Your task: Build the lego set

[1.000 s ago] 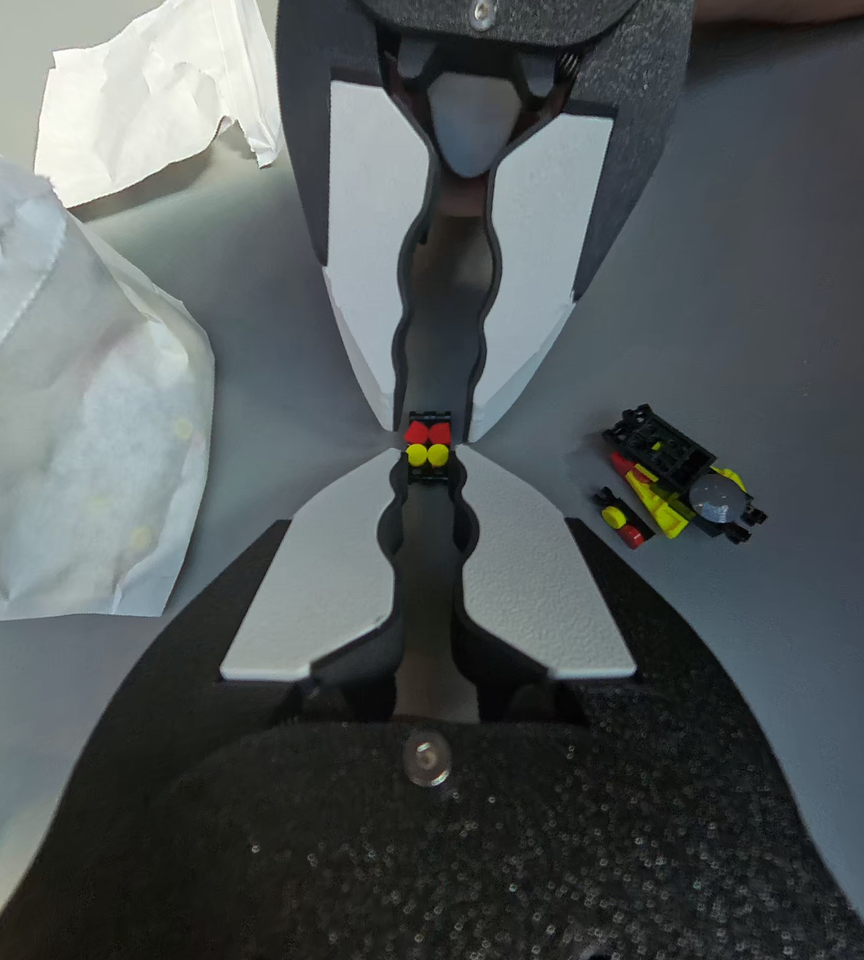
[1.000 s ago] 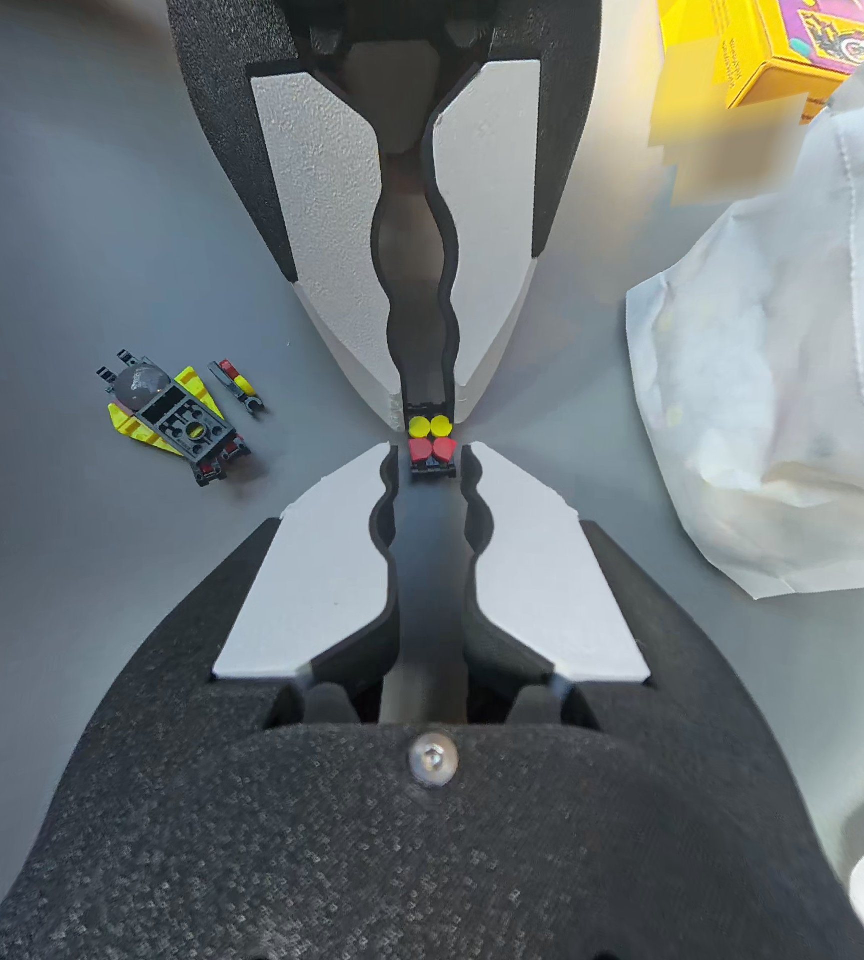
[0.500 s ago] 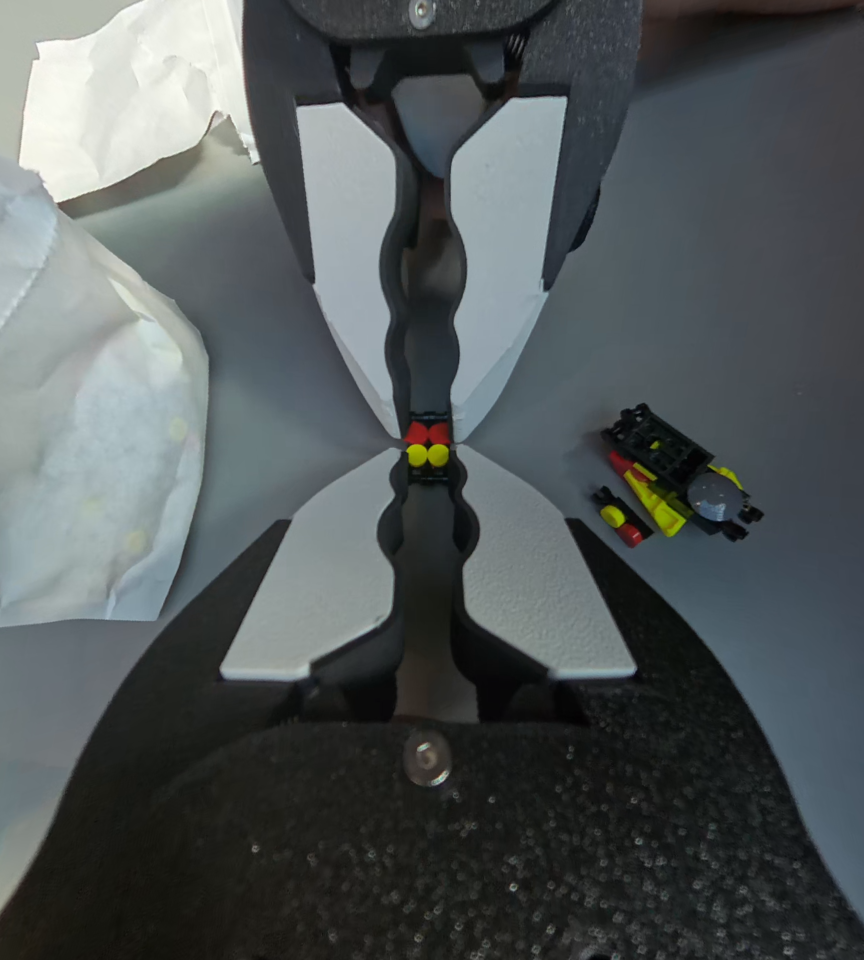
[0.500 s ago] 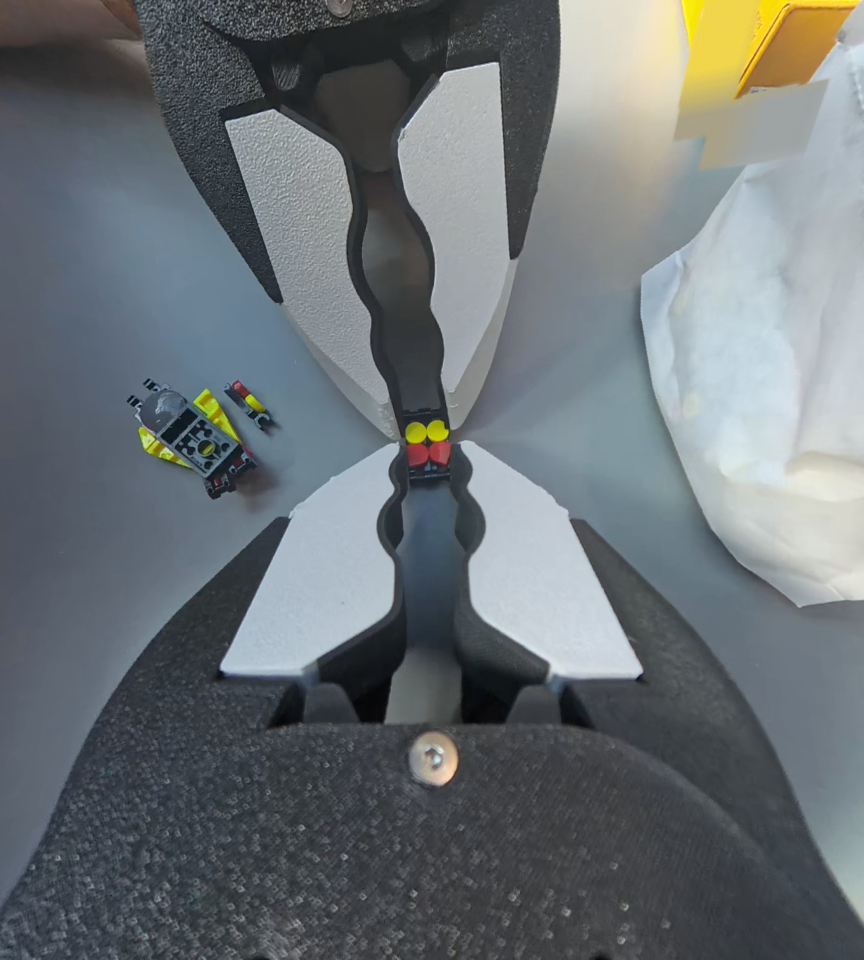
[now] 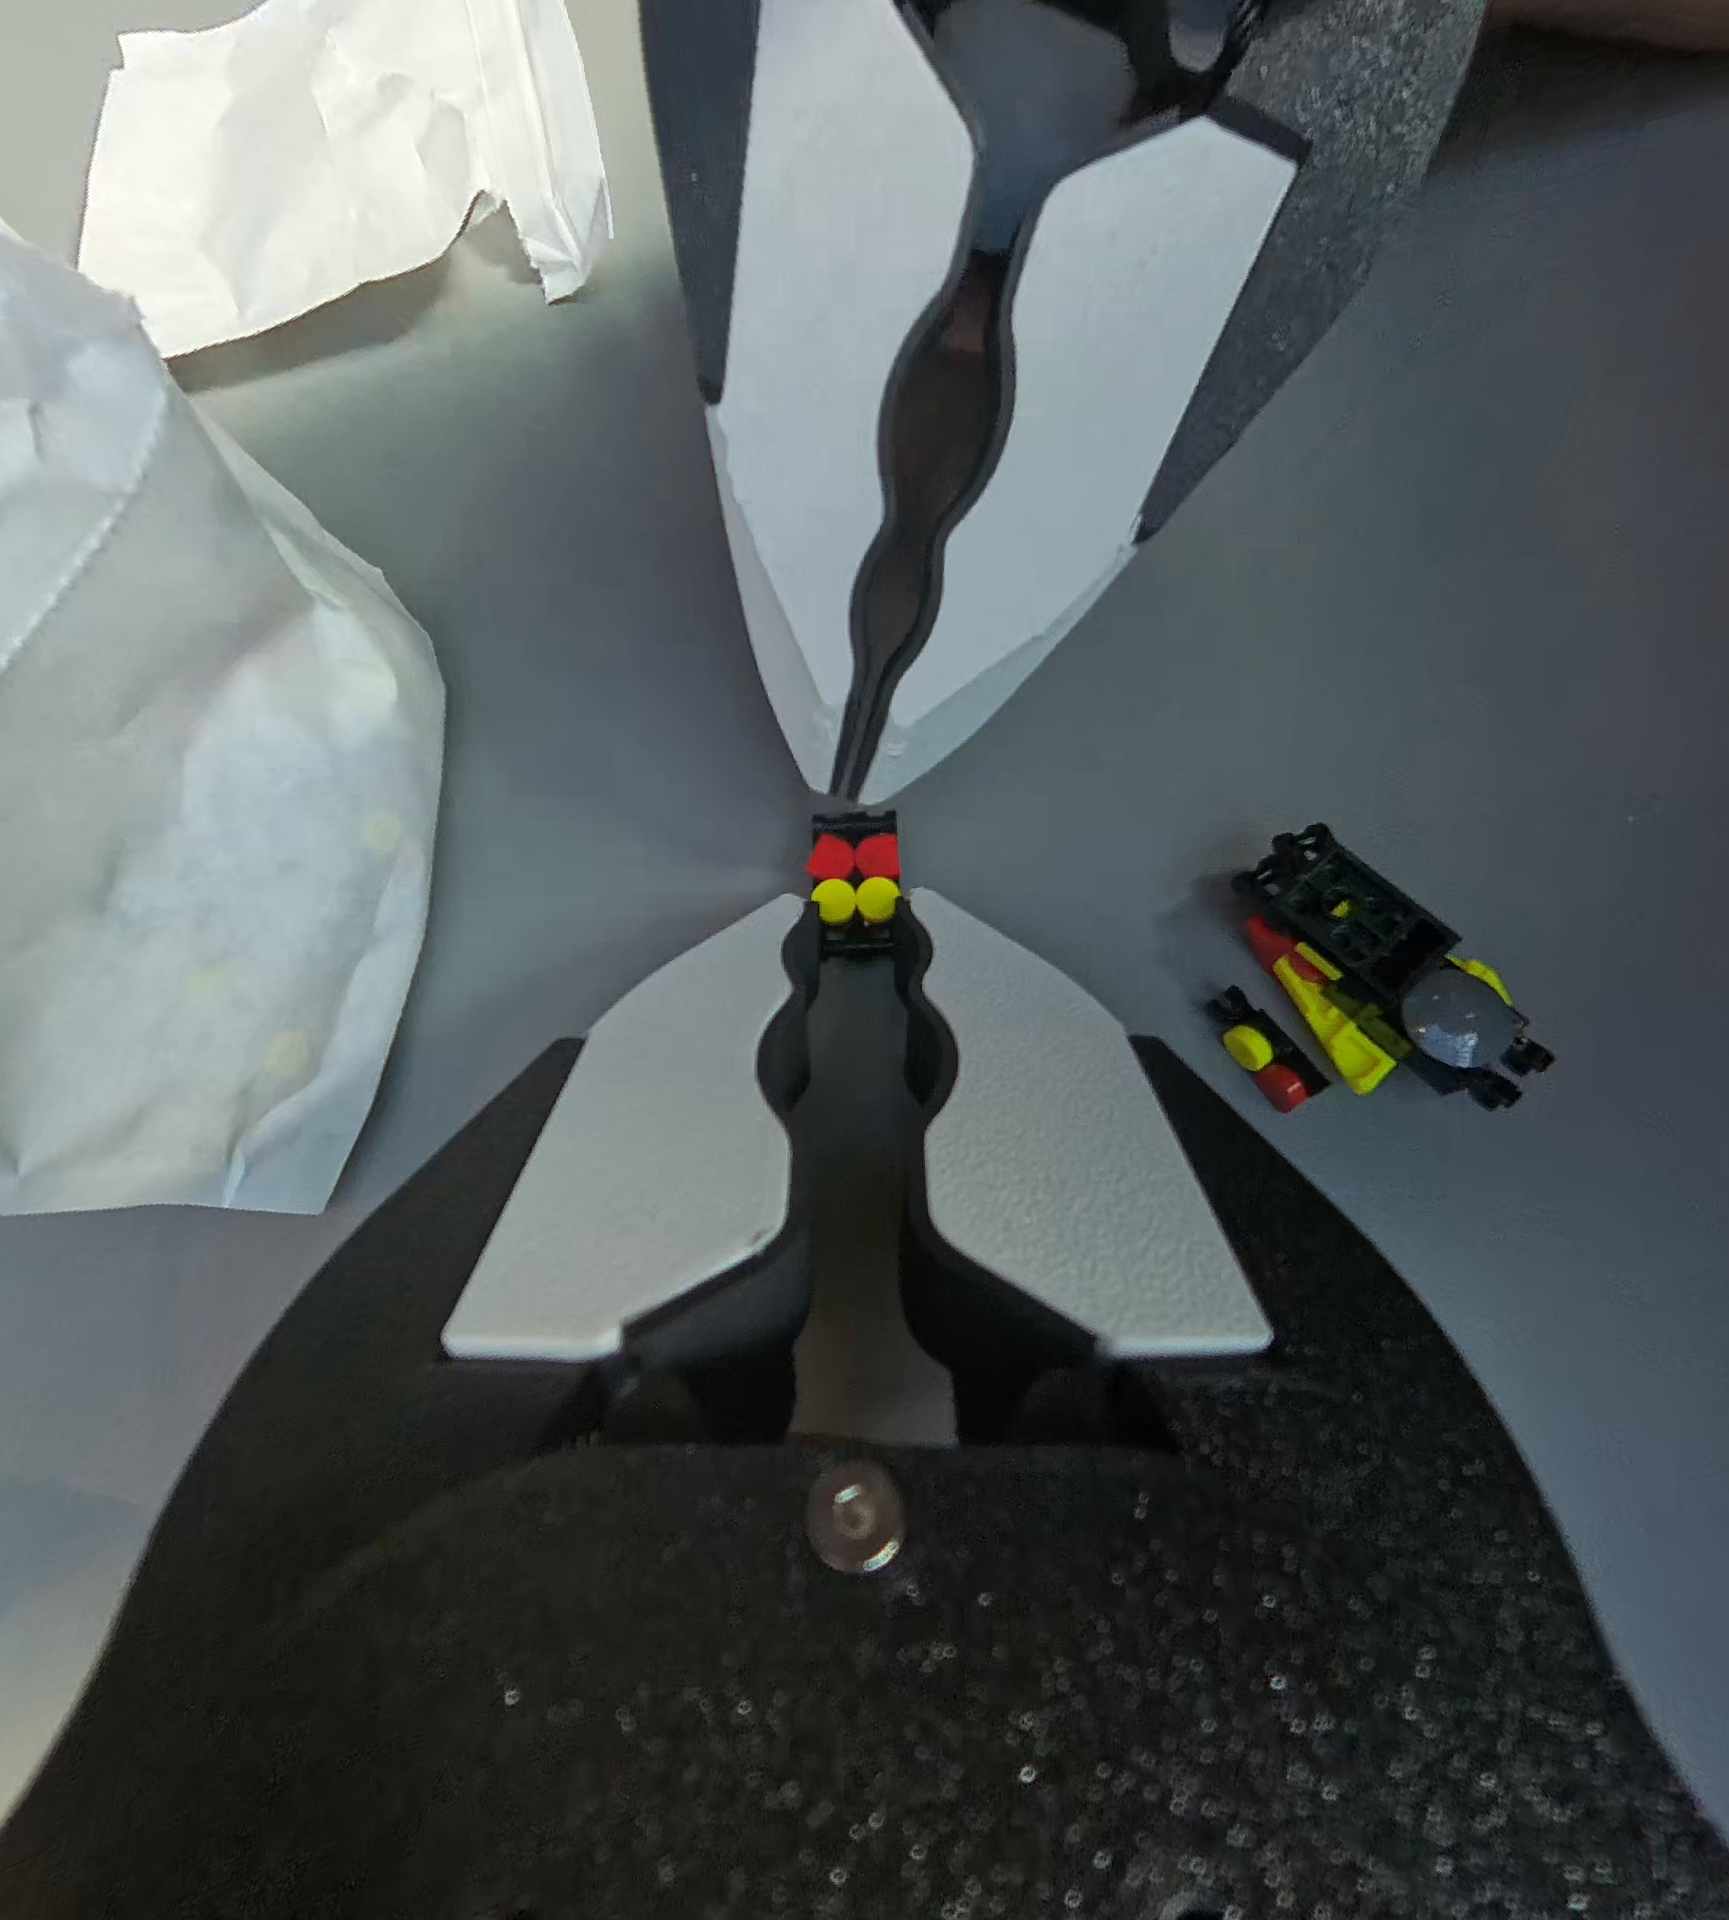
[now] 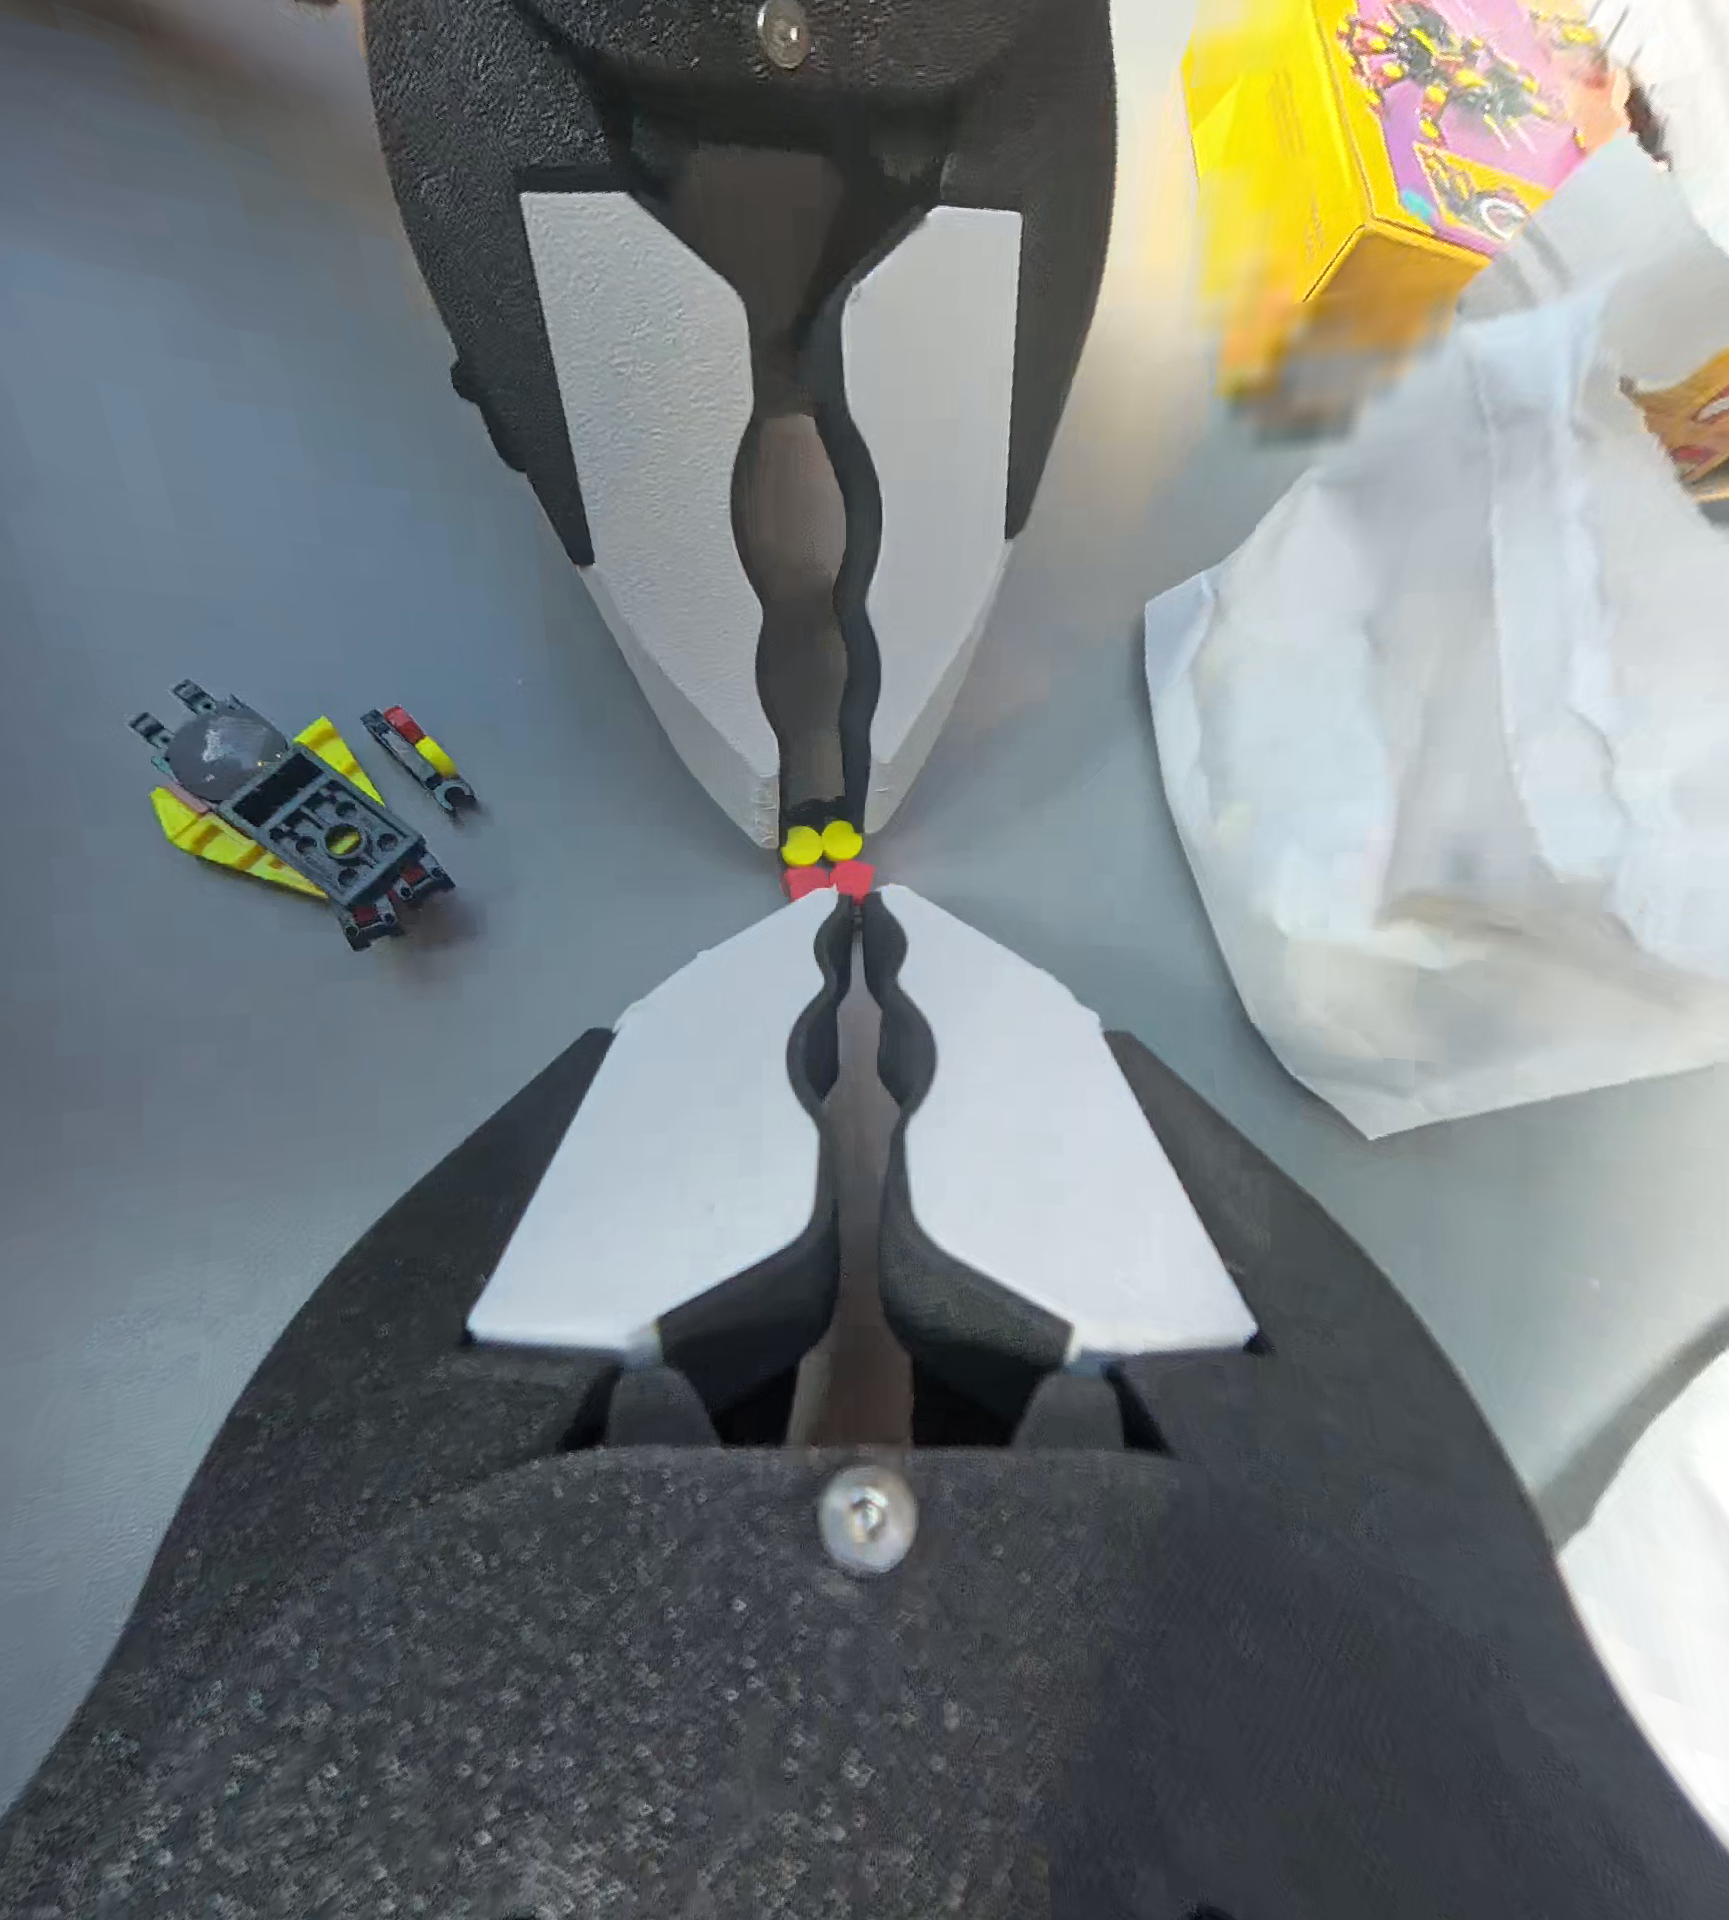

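Observation:
My left gripper (image 5: 858, 916) is shut on a small black lego piece (image 5: 855, 878) with two red and two yellow studs, holding its yellow end above the grey table. The piece also shows in the right wrist view (image 6: 824, 862), held by the left gripper (image 6: 820, 821) coming in from the top. My right gripper (image 6: 847, 909) faces it with its pads together, tips right at the piece's red end, and nothing shows between them. It also shows in the left wrist view (image 5: 855, 795). A black and yellow lego model (image 5: 1379, 966) (image 6: 288, 810) lies on the table.
A short black bar with a yellow and a red stud (image 5: 1260, 1049) (image 6: 418, 758) lies beside the model. Crumpled white paper bags (image 5: 133, 779) (image 6: 1514, 675) lie on the other side of the grippers. A yellow box (image 6: 1379, 135) stands at the far right. Both grippers' tips are close together, under 4 cm apart.
My right gripper's pads stood around the piece's red end; they have come together and the piece is no longer between them. The left gripper keeps its hold on the piece.

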The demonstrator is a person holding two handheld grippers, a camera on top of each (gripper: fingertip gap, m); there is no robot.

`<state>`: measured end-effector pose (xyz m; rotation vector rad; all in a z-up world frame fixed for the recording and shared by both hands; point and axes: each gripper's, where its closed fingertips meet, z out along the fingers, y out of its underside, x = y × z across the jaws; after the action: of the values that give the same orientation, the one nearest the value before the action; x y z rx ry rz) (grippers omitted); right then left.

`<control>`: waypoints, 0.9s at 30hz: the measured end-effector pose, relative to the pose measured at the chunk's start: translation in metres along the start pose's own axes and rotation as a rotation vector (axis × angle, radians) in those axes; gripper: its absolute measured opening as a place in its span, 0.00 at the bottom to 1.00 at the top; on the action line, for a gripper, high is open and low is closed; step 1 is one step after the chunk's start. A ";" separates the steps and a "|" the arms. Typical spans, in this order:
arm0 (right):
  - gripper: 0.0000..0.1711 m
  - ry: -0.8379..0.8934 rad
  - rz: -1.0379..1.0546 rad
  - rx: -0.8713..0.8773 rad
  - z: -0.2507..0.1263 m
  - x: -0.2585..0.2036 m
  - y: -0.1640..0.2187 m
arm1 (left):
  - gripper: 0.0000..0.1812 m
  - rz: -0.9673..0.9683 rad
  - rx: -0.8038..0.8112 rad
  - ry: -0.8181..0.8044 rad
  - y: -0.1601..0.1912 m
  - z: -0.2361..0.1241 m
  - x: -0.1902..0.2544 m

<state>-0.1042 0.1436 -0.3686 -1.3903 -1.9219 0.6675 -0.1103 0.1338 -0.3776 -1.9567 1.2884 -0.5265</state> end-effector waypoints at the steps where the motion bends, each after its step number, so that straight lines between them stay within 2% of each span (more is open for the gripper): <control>1: 0.01 -0.020 0.022 0.011 0.001 -0.001 0.000 | 0.07 -0.002 0.000 0.001 0.000 0.000 0.000; 7: 0.04 -0.022 0.020 -0.051 0.008 -0.009 0.004 | 0.07 -0.011 0.000 -0.006 0.000 0.000 0.000; 17: 0.04 0.001 0.266 -0.093 0.009 -0.009 0.002 | 0.07 -0.038 -0.006 -0.047 0.000 0.000 0.000; 23: 0.05 -0.010 0.279 -0.073 0.010 -0.008 0.000 | 0.08 -0.039 -0.002 -0.065 0.000 -0.002 -0.003; 27: 0.12 -0.015 0.257 -0.062 0.002 -0.008 -0.001 | 0.08 -0.053 0.018 -0.092 -0.002 -0.013 -0.004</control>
<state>-0.1048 0.1360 -0.3711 -1.6941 -1.8045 0.7453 -0.1195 0.1338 -0.3678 -1.9811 1.1735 -0.4676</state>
